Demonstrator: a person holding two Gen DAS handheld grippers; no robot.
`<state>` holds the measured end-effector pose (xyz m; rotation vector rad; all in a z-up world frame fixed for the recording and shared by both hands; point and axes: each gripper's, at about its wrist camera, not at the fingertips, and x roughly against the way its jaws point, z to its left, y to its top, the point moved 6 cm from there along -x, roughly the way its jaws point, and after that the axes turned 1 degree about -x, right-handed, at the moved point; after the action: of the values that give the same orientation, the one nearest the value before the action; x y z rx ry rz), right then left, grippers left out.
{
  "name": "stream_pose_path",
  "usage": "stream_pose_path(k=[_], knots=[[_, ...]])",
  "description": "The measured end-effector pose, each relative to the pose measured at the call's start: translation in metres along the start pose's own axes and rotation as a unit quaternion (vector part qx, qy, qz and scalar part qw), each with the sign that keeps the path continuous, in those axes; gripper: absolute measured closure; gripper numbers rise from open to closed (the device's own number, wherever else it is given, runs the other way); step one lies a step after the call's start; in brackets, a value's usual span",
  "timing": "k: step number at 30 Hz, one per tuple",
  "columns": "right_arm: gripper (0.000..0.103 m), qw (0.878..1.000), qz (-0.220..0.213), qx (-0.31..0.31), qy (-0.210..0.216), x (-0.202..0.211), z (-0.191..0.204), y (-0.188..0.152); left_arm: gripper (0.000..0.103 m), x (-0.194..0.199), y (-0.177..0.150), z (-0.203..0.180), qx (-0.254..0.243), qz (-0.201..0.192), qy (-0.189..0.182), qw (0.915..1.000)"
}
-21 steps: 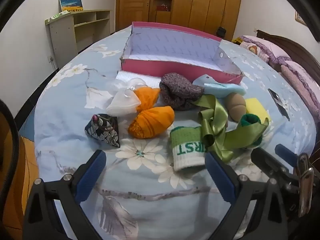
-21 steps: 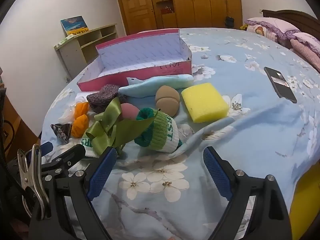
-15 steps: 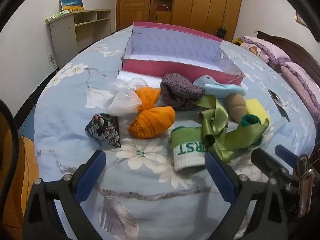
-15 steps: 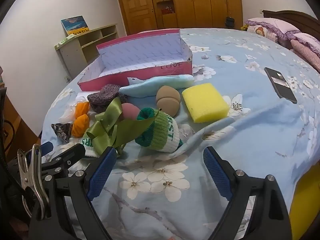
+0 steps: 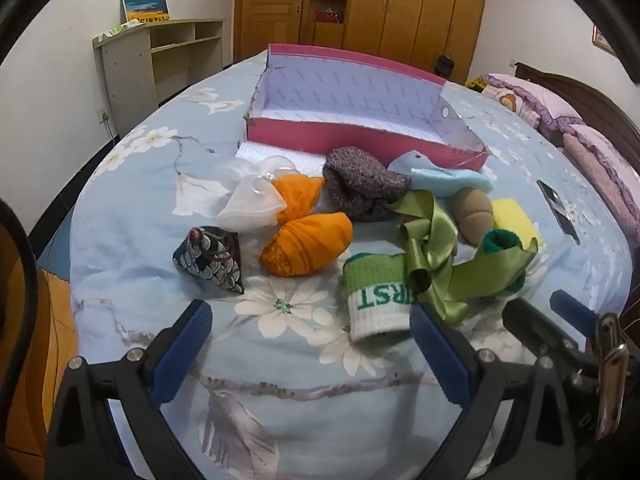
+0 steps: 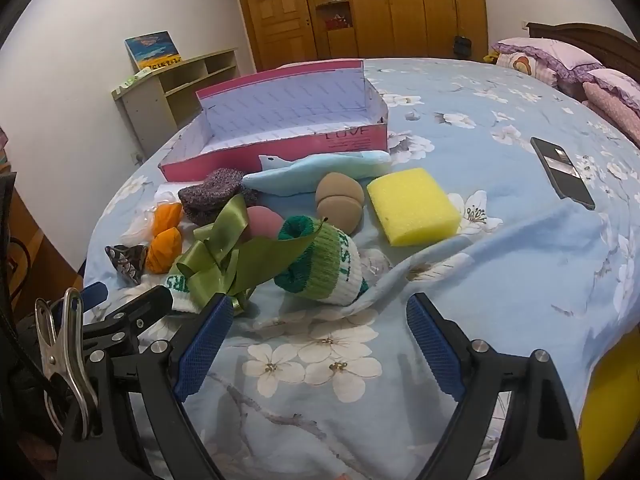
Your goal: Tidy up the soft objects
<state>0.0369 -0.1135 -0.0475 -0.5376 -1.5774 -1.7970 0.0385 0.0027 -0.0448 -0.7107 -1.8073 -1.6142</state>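
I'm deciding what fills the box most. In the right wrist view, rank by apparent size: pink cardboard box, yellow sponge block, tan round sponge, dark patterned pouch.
1. Pink cardboard box
2. Yellow sponge block
3. Tan round sponge
4. Dark patterned pouch, though partly hidden.

Socks (image 5: 374, 300), green ribbon (image 5: 430, 248), orange pouches (image 5: 306, 244) and yellow sponge (image 6: 412, 206) lie before the empty pink box (image 5: 360, 142).

We see our left gripper (image 5: 306, 338) as black angular arms carrying blue ribbed pads, with silver screw heads at the joints. Our right gripper (image 6: 319, 329) is built the same, and a shiny metal spring clip (image 6: 60, 344) hangs beside its black frame.
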Motion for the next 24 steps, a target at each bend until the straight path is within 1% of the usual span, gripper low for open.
stream_pose_path(k=[24], knots=[[0.012, 1.0, 0.003, 0.0, 0.002, 0.001, 0.0018, -0.0011, 0.002, -0.0012, 0.0, 0.0035, 0.005, 0.005, 0.0, 1.0]])
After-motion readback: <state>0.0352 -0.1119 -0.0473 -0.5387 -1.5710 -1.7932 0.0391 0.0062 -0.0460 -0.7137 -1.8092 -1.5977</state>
